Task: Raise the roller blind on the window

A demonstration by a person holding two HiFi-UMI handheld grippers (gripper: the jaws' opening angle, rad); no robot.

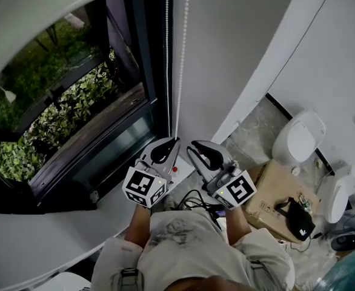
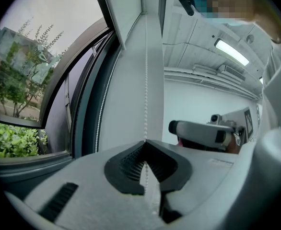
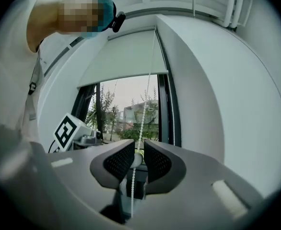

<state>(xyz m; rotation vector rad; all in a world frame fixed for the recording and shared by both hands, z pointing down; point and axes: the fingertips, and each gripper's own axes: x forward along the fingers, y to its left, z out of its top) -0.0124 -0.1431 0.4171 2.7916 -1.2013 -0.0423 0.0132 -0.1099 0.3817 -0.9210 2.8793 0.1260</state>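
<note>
The grey roller blind (image 3: 126,56) covers the upper part of the window (image 3: 126,109). Its white bead chain (image 1: 183,53) hangs in two strands beside the dark window frame (image 1: 147,71). My left gripper (image 1: 175,140) is shut on one strand, which runs straight up from the closed tips (image 2: 145,141). My right gripper (image 1: 192,145) sits just to its right. In the right gripper view its jaws (image 3: 139,146) stand a little apart, and the bead chain (image 3: 147,95) passes loosely between the pads. The second strand (image 2: 99,123) hangs free by the frame.
A white wall (image 1: 226,53) rises right of the chain, and a white sill (image 1: 56,235) lies below the window. On the floor to the right are a cardboard box (image 1: 274,193), white appliances (image 1: 298,138), a black item (image 1: 298,220) and cables (image 1: 195,202).
</note>
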